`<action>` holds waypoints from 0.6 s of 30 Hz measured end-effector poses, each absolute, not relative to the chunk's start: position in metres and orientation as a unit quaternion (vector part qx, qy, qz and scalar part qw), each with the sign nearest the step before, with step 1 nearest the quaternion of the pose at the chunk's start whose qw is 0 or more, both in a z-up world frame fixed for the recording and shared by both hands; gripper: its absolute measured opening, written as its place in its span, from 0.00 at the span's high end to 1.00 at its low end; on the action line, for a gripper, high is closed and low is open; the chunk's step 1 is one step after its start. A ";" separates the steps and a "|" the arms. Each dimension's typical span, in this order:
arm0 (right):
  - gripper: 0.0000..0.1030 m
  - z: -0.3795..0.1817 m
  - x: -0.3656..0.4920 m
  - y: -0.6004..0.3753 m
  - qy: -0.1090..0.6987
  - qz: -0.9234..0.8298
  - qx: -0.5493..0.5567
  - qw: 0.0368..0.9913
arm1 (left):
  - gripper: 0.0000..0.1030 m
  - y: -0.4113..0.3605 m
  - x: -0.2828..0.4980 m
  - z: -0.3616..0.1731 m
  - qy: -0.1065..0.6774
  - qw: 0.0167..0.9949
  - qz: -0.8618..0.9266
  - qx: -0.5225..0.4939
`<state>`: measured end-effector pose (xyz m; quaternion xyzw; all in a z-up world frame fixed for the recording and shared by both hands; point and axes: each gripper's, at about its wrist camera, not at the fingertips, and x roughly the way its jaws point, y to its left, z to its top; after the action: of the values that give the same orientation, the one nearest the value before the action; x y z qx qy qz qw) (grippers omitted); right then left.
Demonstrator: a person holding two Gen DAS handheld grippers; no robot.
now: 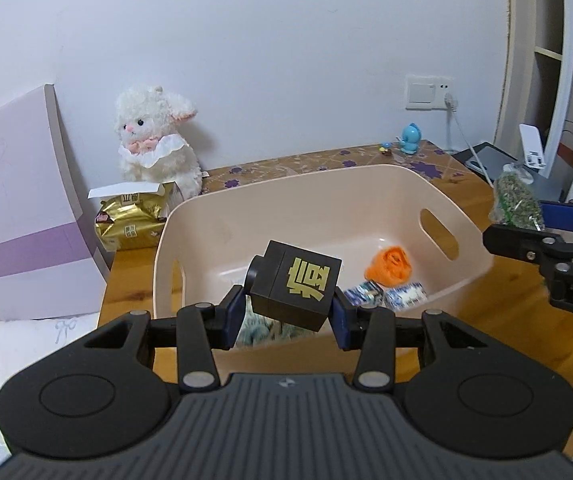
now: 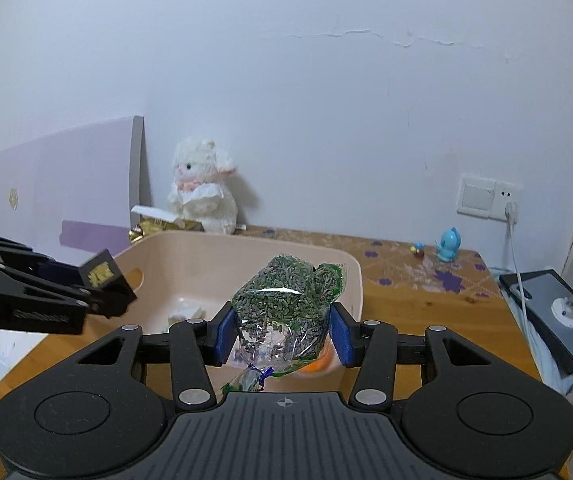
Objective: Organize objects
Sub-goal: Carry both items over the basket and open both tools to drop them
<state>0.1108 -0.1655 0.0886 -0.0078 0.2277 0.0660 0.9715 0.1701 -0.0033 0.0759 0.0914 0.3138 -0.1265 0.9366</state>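
Claws both loaded: we're gripping a black cube (image 1: pixel 294 284) in the left claw (image 1: pixel 288 312) and a herb bag (image 2: pixel 282 308) in the right claw (image 2: pixel 282 336), hovering over the pink bin (image 1: pixel 326 196).

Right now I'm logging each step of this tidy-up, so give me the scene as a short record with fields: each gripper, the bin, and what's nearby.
left gripper: shut on a black box with a gold character, above the bin
right gripper: shut on a clear bag of dried herbs, by the bin's right rim
bin: beige, on the wooden table; holds an orange item and small blue packets
nearby: white plush toy, gold packet, blue figurine
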 end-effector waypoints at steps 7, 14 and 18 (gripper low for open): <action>0.56 0.091 0.143 -0.163 0.234 0.057 -0.013 0.971 | 0.55 -0.011 0.211 0.064 0.338 0.930 -0.106 0.095; 0.56 0.082 0.174 -0.163 0.261 0.054 -0.033 0.963 | 0.55 -0.016 0.245 0.040 0.379 0.915 -0.077 0.114; 0.56 0.071 0.191 -0.160 0.289 0.058 -0.043 0.955 | 0.55 -0.016 0.258 0.028 0.406 0.905 -0.063 0.112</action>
<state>0.1907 -0.1604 0.0713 -0.0427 0.2890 0.0579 0.9546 0.2581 -0.0156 0.0279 0.1116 0.4060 -0.0633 0.9048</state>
